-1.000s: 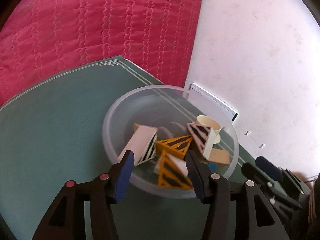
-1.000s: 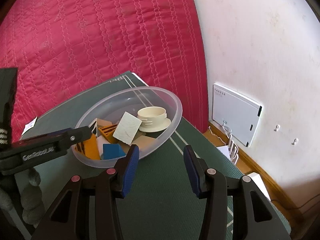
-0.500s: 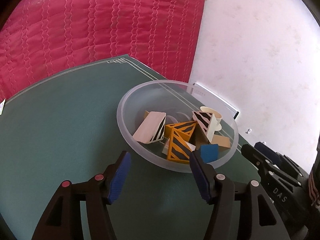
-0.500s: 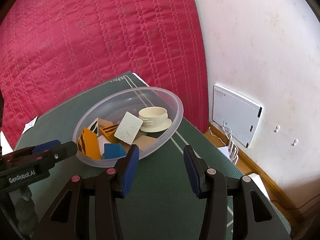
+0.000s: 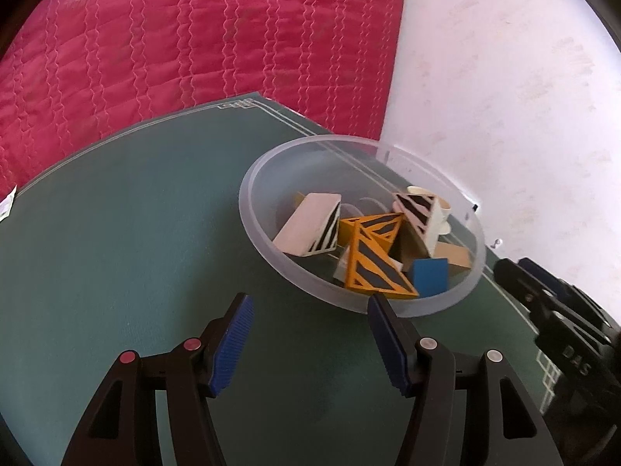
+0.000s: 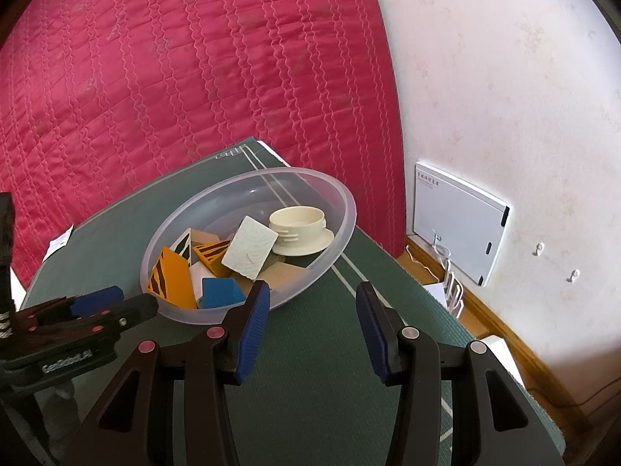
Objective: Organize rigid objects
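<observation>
Backing off, my left gripper (image 5: 310, 334) leaves the bowl (image 5: 268, 244) of blocks upper right, jaws spread and empty; my right gripper (image 6: 312, 320) also gapes empty.

Green-matted table (image 5: 136, 233) with pale border lines. Clear plastic bowl (image 5: 256, 209) of blocks resting near far right corner; small paper slip (image 5: 7, 204) at left edge.

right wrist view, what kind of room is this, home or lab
Probably a home bedroom: a red quilted bedspread lies behind the green mat, beside a plain white wall with a wooden skirting board.
</observation>
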